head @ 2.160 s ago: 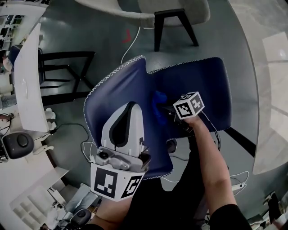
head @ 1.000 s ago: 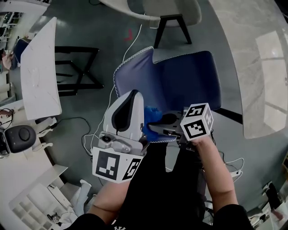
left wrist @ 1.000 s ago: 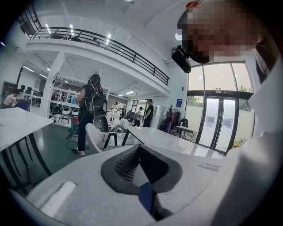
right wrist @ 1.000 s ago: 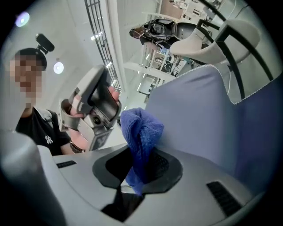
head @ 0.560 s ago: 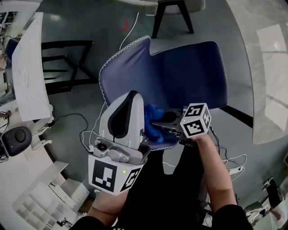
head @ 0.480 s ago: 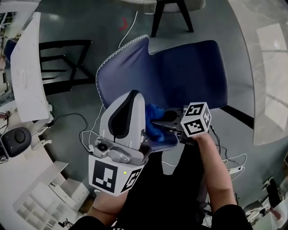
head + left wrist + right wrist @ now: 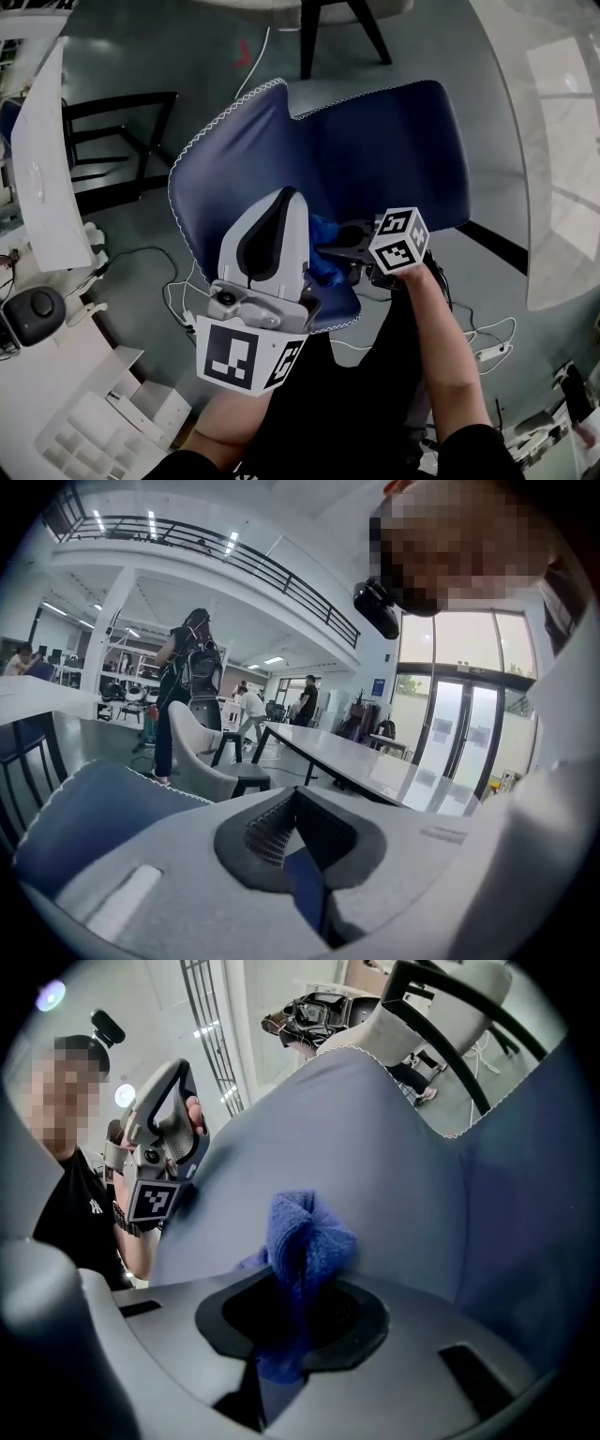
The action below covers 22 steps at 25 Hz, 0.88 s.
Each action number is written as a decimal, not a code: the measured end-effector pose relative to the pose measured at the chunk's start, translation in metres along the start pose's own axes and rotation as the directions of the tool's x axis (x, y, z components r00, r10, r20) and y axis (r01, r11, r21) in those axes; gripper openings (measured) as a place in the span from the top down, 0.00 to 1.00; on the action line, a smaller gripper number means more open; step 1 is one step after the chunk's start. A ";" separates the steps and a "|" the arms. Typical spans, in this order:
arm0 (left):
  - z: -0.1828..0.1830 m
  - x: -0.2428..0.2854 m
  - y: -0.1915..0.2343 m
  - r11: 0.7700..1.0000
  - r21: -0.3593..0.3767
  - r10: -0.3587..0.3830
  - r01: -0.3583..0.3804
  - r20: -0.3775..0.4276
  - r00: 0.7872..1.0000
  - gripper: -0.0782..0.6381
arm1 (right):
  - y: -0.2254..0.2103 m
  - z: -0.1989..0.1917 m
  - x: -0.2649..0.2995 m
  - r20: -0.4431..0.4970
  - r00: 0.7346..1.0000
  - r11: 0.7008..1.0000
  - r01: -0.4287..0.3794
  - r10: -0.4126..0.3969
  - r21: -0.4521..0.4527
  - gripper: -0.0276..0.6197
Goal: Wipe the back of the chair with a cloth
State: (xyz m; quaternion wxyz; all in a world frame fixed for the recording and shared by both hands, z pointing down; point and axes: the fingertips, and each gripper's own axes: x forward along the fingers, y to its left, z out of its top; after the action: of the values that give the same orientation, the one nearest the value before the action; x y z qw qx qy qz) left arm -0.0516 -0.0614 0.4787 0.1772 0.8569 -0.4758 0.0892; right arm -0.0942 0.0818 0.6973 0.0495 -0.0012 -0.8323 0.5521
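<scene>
Floor point(image 7: 169, 47): grey, bare, a white cable point(image 7: 251, 66) trailing across it.

Chair point(image 7: 375, 150): dark blue, white stitching along the rim; its broad panel spreads from the person's knees up and away; long axis running lower left to upper right in the head view.

Table point(image 7: 42, 178): white, well apart at the left; no part in the job.

Left gripper point(image 7: 296, 808): white body, marker cube at the heel; jaws drawn together, nothing plainly held; a blue sliver shows low in the gap, origin not clear; it hangs over the near left part of the panel, just beside the other tool.

Right gripper point(image 7: 302, 1309): jaws closed onto the cloth point(image 7: 305, 1227), clamping it low so a bunched fold stands proud ahead of the tips.

Cloth: small, bright blue, crumpled; its front fold lies against the chair's surface near the panel's lower edge, close to the person.

Relation that governs the next stroke, as judged: nearly all the blue surface lies ahead of the cloth, away from the person and toward the upper right; the right tool is plainly the working one; a push along that long axis would cover most ground; the left is placed to steady the near edge.
</scene>
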 end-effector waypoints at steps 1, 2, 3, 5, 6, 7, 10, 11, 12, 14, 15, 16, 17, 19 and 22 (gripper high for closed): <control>-0.003 0.003 0.000 1.000 -0.004 -0.001 0.001 -0.002 1.000 0.88 | -0.007 -0.002 0.000 0.005 1.000 1.000 -0.003 0.003 0.004 0.83; -0.005 0.005 0.000 1.000 -0.008 -0.001 0.001 -0.003 1.000 0.88 | -0.014 -0.004 -0.001 0.009 1.000 1.000 -0.001 0.001 0.008 0.82; -0.007 0.006 0.001 1.000 -0.012 -0.002 0.002 -0.004 1.000 0.88 | -0.023 -0.007 -0.002 0.010 1.000 1.000 0.008 -0.008 0.014 0.82; -0.010 0.009 0.001 1.000 -0.015 -0.001 0.001 -0.006 1.000 0.88 | -0.042 -0.016 -0.005 -0.002 0.999 0.999 0.049 -0.049 0.024 0.82; -0.011 0.011 0.001 1.000 -0.015 0.001 -0.001 -0.007 1.000 0.88 | -0.053 -0.022 -0.008 -0.016 0.997 0.997 0.077 -0.077 0.026 0.82; -0.012 0.013 0.001 1.000 -0.013 0.002 -0.002 -0.007 1.000 0.88 | -0.064 -0.028 -0.011 -0.033 0.994 0.994 0.106 -0.105 0.026 0.83; -0.015 0.016 0.001 1.000 -0.009 0.009 -0.009 -0.006 1.000 0.88 | -0.091 -0.046 -0.015 -0.080 0.981 0.984 0.177 -0.174 0.030 0.83; -0.016 0.017 0.001 1.000 -0.009 0.011 -0.011 -0.005 1.000 0.88 | -0.098 -0.051 -0.016 -0.091 0.977 0.980 0.195 -0.192 0.032 0.83; -0.017 0.017 0.001 1.000 -0.009 0.013 -0.013 -0.004 1.000 0.88 | -0.105 -0.055 -0.016 -0.099 0.973 0.976 0.213 -0.209 0.033 0.83; -0.018 0.017 0.001 1.000 -0.009 0.015 -0.015 -0.003 1.000 0.88 | -0.116 -0.061 -0.016 -0.113 0.963 0.968 0.249 -0.244 0.032 0.83; -0.018 0.018 0.001 1.000 -0.009 0.016 -0.016 -0.002 1.000 0.88 | -0.120 -0.063 -0.016 -0.119 0.958 0.964 0.265 -0.259 0.030 0.83; -0.019 0.018 0.001 1.000 -0.008 0.016 -0.016 -0.002 1.000 0.88 | -0.123 -0.065 -0.017 -0.125 0.954 0.960 0.277 -0.272 0.028 0.83; -0.019 0.018 0.001 1.000 -0.008 0.017 -0.017 -0.002 1.000 0.88 | -0.126 -0.066 -0.017 -0.131 0.951 0.958 0.287 -0.281 0.025 0.83; -0.019 0.017 0.000 1.000 -0.010 0.019 -0.019 -0.004 1.000 0.88 | -0.128 -0.068 -0.017 -0.142 0.945 0.953 0.302 -0.296 0.020 0.83; -0.013 0.014 -0.004 1.000 -0.017 0.017 -0.017 -0.003 1.000 0.88 | -0.124 -0.064 -0.022 -0.152 0.932 0.943 0.334 -0.329 0.006 0.83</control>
State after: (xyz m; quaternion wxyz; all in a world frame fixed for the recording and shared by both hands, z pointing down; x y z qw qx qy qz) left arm -0.0409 -0.0651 0.4941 0.1844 0.8512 -0.4835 0.0880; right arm -0.0601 0.0913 0.8342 0.2037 0.0989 -0.8057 0.5473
